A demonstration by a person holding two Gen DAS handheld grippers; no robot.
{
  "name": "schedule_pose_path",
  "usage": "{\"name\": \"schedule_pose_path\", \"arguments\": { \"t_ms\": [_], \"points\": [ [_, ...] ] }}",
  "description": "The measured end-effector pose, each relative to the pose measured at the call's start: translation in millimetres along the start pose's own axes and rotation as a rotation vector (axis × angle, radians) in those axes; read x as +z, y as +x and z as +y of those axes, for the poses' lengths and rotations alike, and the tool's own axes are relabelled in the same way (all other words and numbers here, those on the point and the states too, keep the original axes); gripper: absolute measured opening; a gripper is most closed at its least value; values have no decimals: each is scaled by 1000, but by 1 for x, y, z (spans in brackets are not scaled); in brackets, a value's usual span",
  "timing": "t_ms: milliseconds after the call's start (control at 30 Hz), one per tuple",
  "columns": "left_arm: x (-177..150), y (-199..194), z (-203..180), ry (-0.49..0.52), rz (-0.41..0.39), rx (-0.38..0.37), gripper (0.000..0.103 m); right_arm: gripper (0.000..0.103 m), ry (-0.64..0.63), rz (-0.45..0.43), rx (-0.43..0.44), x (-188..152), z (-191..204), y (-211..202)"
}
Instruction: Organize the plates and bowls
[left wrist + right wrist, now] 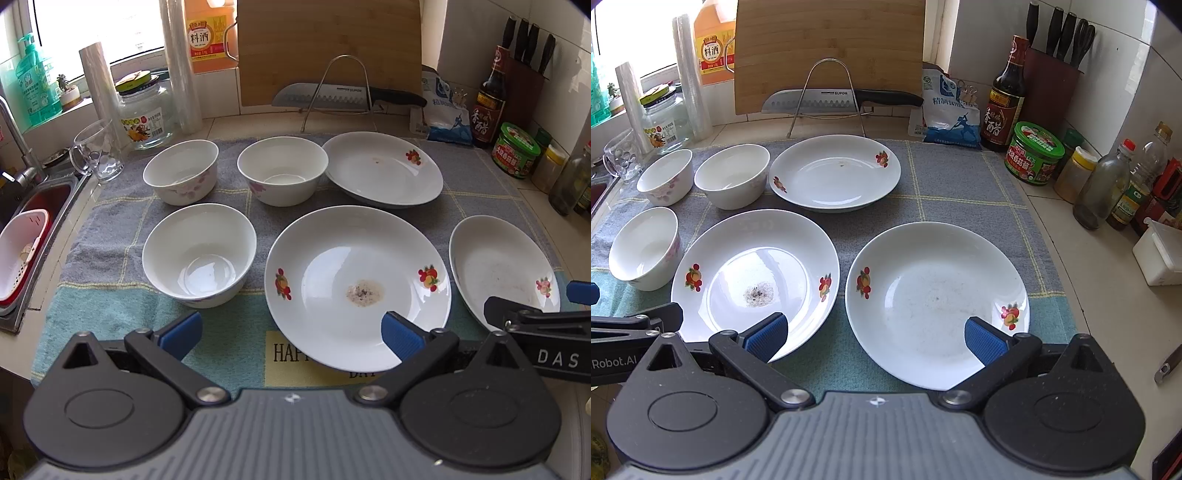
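Two grippers: both are hovering low over the towel's near edge with jaws spread wide, pinching nothing.
Left gripper (291, 332): its right pad is showing over the near rim of the middle plate (358, 288); its left pad is hanging over bare towel (110, 306).
Right gripper (875, 336): it is straddling the gap between the middle plate (757, 277) and the right plate (936, 302), one pad over each rim.
Plates: three are lying apart on the towel, the far plate (834, 173) sitting behind the others; the middle one is carrying a speckled residue at its centre.
Bowls: three are standing upright on the left, near bowl (199, 254) in front, left bowl (181, 171) and mid bowl (282, 170) behind, none touching.
Beyond: a knife (332, 96) is resting on a wire rack before a cutting board (328, 48).
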State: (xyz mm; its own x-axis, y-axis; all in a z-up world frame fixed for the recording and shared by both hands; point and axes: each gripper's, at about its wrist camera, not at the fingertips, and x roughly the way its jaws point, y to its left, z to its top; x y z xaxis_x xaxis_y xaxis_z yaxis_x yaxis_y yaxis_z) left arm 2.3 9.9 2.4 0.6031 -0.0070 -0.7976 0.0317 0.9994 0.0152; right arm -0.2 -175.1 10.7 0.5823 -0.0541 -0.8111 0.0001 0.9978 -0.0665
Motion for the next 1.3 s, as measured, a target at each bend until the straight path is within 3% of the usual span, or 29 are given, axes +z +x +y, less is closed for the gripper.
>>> {"name": "schedule_pose_path", "arguments": {
  "t_ms": [1300],
  "points": [
    [5,3,13,38,-14,-51,102,103,9,-20,-49,2,16,-7]
  ]
}}
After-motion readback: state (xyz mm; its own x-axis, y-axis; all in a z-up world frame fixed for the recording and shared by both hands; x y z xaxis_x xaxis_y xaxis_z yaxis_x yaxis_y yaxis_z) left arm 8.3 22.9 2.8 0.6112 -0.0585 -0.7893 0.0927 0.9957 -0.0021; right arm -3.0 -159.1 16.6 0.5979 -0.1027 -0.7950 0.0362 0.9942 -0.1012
